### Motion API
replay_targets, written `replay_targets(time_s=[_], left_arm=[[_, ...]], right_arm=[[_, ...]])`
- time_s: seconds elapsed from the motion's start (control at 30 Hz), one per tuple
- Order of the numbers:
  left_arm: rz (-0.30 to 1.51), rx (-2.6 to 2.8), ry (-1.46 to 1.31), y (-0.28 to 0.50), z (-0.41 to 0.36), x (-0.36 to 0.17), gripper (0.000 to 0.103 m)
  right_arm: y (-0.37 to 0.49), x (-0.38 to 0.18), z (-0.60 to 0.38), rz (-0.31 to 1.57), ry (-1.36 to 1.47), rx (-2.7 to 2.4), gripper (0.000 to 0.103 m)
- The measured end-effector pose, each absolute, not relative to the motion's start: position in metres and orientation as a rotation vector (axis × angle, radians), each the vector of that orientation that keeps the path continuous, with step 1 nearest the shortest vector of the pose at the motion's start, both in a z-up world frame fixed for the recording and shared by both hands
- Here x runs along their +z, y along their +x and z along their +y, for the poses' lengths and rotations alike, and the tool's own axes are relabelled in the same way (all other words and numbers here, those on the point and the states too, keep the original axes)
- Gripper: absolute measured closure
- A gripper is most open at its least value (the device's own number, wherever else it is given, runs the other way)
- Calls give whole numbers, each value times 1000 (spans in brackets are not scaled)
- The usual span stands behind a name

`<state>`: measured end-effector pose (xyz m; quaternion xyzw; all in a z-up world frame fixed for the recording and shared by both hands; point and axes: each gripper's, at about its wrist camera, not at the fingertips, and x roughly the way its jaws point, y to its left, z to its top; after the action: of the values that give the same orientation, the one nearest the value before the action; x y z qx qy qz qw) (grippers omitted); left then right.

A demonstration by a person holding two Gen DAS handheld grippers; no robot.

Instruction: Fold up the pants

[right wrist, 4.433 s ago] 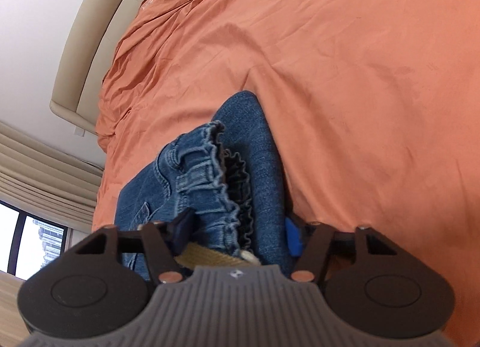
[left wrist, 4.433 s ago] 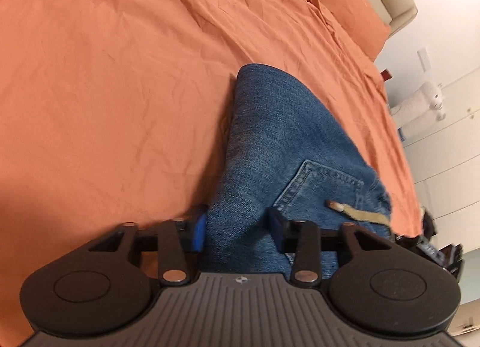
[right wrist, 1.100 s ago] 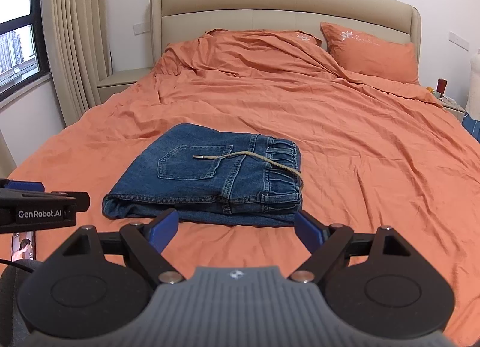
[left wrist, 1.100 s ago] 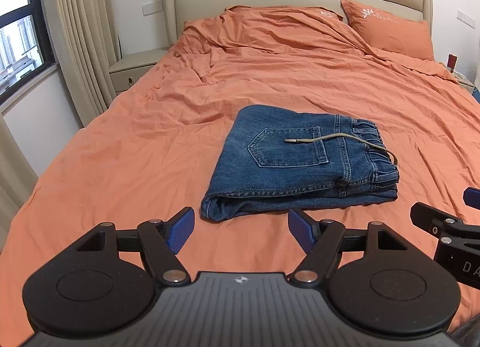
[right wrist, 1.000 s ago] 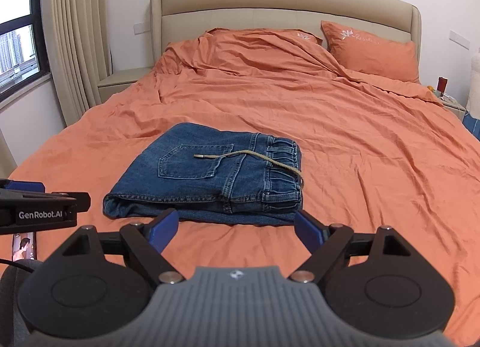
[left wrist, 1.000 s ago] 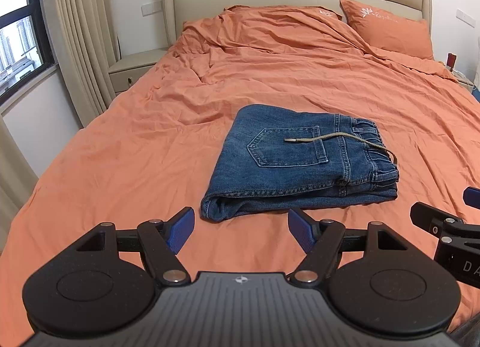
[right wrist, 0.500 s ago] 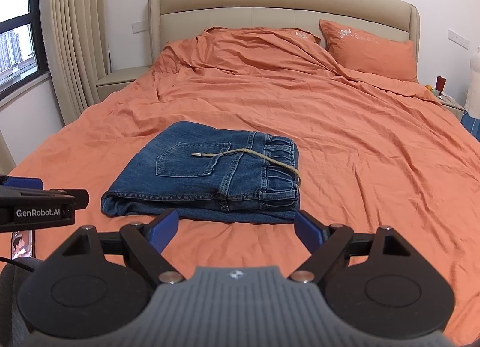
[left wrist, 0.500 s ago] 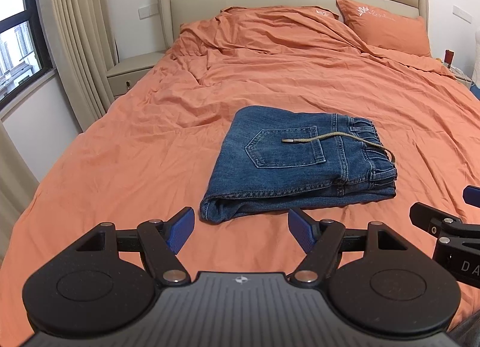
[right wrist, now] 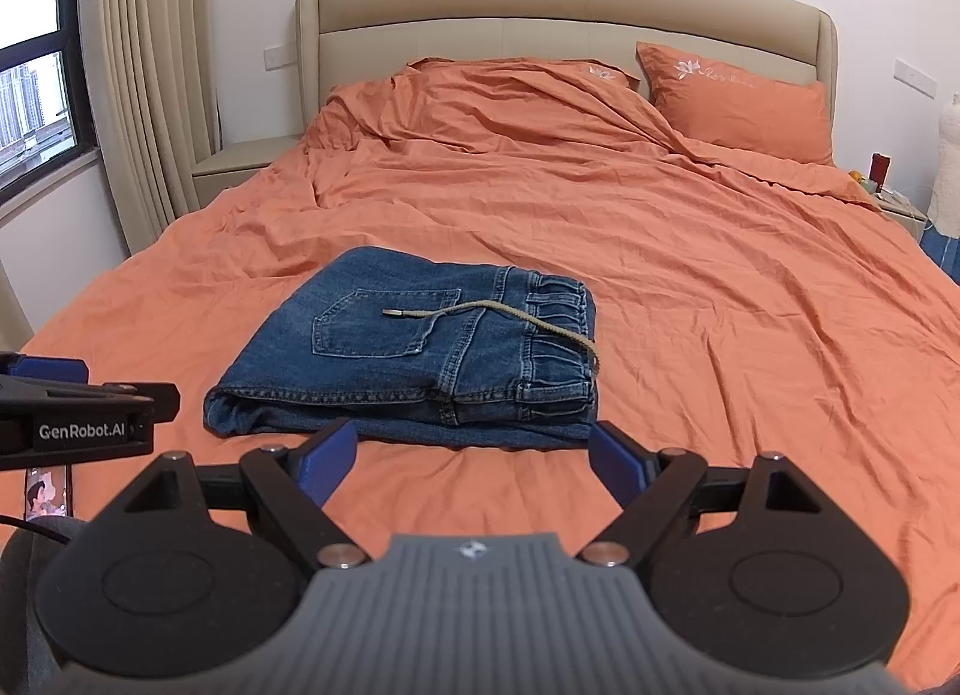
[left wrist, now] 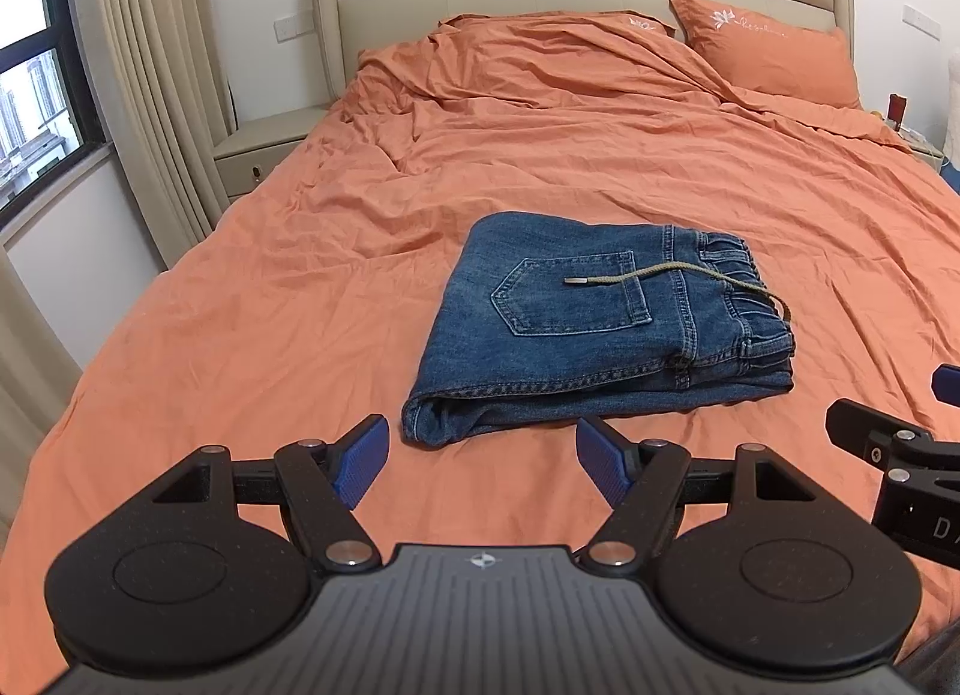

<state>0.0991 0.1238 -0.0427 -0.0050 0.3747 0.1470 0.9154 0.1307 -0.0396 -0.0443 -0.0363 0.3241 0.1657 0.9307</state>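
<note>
The blue denim pants [left wrist: 594,323] lie folded in a flat rectangle on the orange bed [left wrist: 270,299], back pocket up, with a tan drawstring [left wrist: 672,275] across the top. They also show in the right wrist view [right wrist: 420,353]. My left gripper [left wrist: 483,458] is open and empty, held back from the near edge of the pants. My right gripper [right wrist: 471,458] is open and empty, also short of the pants. The right gripper's fingers [left wrist: 888,443] show at the right edge of the left wrist view.
A beige headboard [right wrist: 564,17] and an orange pillow [right wrist: 738,107] are at the far end. Nightstands [left wrist: 264,149] stand at both sides. Curtains [left wrist: 156,83] and a window [left wrist: 30,95] are on the left.
Earlier both grippers were shut on the pants, held close over the bed. Now the pants lie folded on the bed, both grippers are open and drawn back. In the last second almost nothing moves.
</note>
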Motion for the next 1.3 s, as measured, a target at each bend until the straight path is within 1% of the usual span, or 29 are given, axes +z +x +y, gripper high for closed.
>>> replay_targets(time_s=[1.3], left_arm=[[770, 286, 9, 95, 127, -40, 19]], right_arm=[[130, -44, -39, 658, -70, 333, 22]])
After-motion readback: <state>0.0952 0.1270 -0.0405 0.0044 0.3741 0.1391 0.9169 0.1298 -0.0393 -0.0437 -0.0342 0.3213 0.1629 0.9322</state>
